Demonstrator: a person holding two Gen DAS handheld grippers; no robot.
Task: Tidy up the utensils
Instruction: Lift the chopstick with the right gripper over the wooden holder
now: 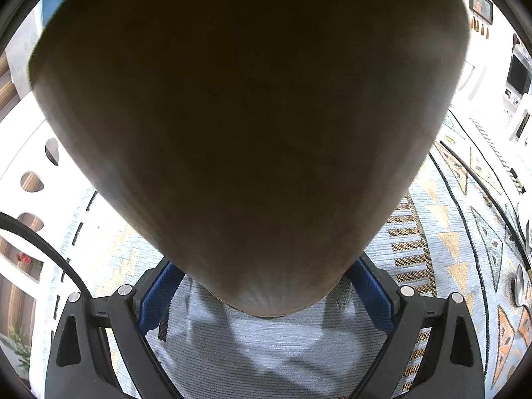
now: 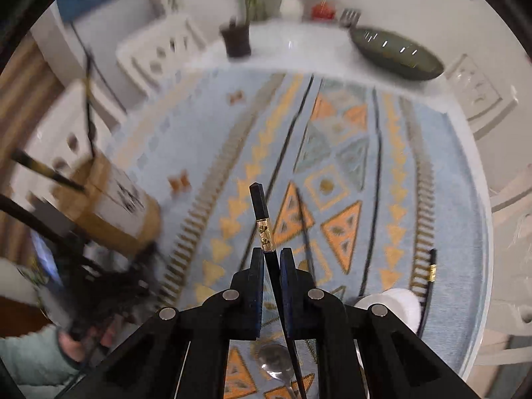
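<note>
My left gripper (image 1: 262,286) is shut on a brown wooden utensil holder (image 1: 249,116), whose body fills most of the left wrist view and hides what lies behind it. The same holder (image 2: 109,206) shows blurred at the left of the right wrist view, with black chopsticks (image 2: 50,171) sticking out of it. My right gripper (image 2: 271,259) is shut on a black chopstick with a gold band (image 2: 262,222), held above the patterned tablecloth (image 2: 332,153). Another black chopstick (image 2: 430,272) lies at the right. A metal spoon (image 2: 276,362) lies under my right gripper.
A white cup (image 2: 395,302) stands near the right chopstick. A dark oval dish (image 2: 395,53), a black pot (image 2: 236,41) and a fork (image 2: 349,16) are at the table's far edge. White chairs (image 2: 156,53) surround the table. A spoon (image 1: 519,286) lies at the right.
</note>
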